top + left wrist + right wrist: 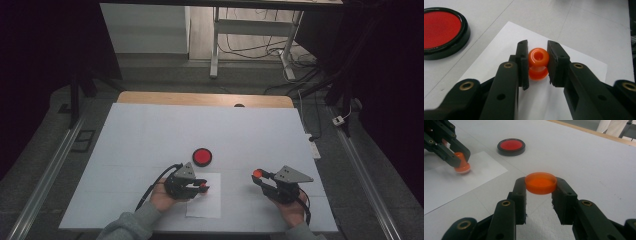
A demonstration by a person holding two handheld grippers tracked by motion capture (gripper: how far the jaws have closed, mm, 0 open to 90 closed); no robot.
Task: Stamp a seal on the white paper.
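My left gripper (202, 188) is shut on a small orange stamp (538, 63), gripping its narrow waist. The stamp's base points down at a white sheet of paper (506, 42) and looks to rest on it. From the right gripper view the left gripper (459, 157) presses the stamp (462, 165) onto the sheet (454, 182). My right gripper (258, 174) is shut on a round orange cap (540, 183), held level a little above the table. A round red ink pad (202, 156) in a black case lies open just beyond the paper.
The white table top (150, 135) has a wooden edge at the far side. The ink pad (441, 30) sits close to the upper left of the left gripper's jaws. A cable trails from each gripper toward the person's sleeves at the near edge.
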